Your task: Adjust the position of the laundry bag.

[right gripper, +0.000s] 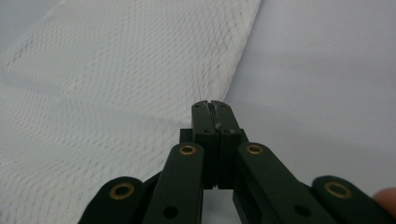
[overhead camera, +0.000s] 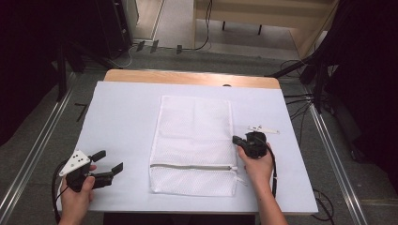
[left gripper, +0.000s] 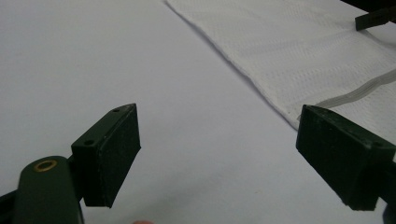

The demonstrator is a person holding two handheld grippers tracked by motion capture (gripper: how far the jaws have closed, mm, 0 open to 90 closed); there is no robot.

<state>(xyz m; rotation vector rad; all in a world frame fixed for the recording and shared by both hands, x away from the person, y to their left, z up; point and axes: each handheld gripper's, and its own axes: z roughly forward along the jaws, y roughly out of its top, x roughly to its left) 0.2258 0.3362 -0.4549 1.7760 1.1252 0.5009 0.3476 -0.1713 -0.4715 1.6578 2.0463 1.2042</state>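
High view, near edge: 2 forearms come in from the bottom. Left tongs (overhead camera: 107,161) sit at the near-left of the white table (overhead camera: 122,112), held low, jaws spread wide, nothing between them, grey 3-cornered plate on top, well apart from the bag. Right tongs (overhead camera: 236,139) sit at the right edge of the white mesh laundry bag (overhead camera: 195,136), about mid-length of that edge, jaws pressed together. Bag lies flat in the table's middle, long side running away from the person, zipper (overhead camera: 192,166) across the near end. A small white piece (overhead camera: 262,129) lies just beyond the right hand (overhead camera: 257,166); too small to tell what it is. Far end: a strip of bare wood (overhead camera: 187,77) past the white cover, then floor and cables.

Left gripper view adds detail: 2 black pads (left gripper: 114,154) far apart over bare table, the bag's corner and zipper tape (left gripper: 355,91) reaching in at right, close to the right pad; a dark tip at top right is the other tongs (left gripper: 373,18).

Right gripper view shows what the high view can't: tips (right gripper: 214,116) closed flat against each other right at the bag's hem (right gripper: 238,60), mesh weave clear at left, bare table at right. Cannot tell whether any mesh is pinched between the tips.
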